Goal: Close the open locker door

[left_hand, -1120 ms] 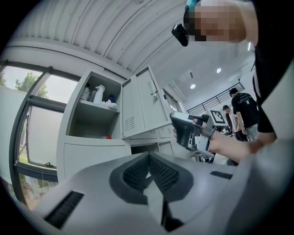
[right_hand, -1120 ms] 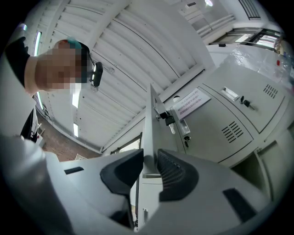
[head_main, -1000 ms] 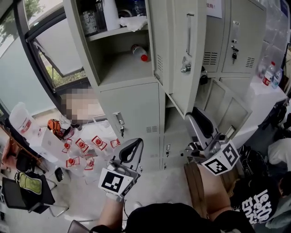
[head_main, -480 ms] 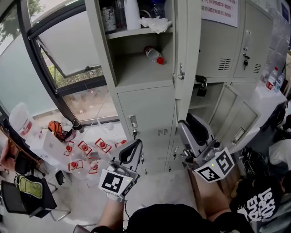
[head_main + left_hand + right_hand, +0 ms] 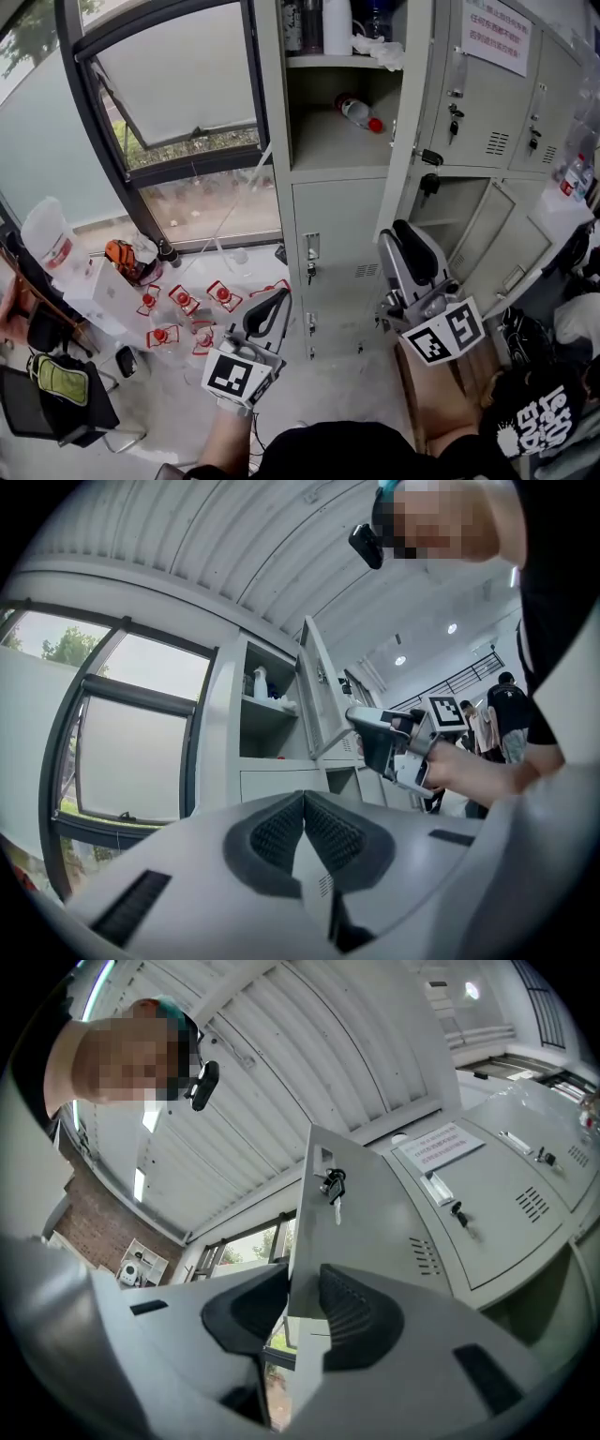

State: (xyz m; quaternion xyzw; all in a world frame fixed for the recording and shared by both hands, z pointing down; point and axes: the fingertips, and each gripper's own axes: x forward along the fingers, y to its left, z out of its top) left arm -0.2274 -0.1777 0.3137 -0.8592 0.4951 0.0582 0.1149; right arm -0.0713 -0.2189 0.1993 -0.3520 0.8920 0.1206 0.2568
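The grey locker's upper compartment (image 5: 337, 131) stands open, with a red-capped bottle (image 5: 358, 111) lying on its shelf. Its door (image 5: 412, 112) shows edge-on in the head view, with keys hanging from its lock (image 5: 333, 1185). My right gripper (image 5: 401, 232) is at the door's lower edge. In the right gripper view the door panel (image 5: 356, 1232) fills the narrow gap between the two pads of the right gripper (image 5: 303, 1283). My left gripper (image 5: 277, 298) hangs lower left, apart from the locker, with the left gripper's (image 5: 303, 803) pads pressed together on nothing.
A shut lower locker door (image 5: 337, 234) with keys is below the open compartment. More lockers (image 5: 487, 103) stand to the right, some lower doors (image 5: 487, 234) ajar. Red-labelled bottles (image 5: 187, 309) lie on the floor by the window (image 5: 178, 84). A chair (image 5: 47, 394) stands far left.
The door showed its outer face a second ago and now shows edge-on. The locker has shifted right in the view. My right gripper stayed at the door's lower edge; the left barely moved.
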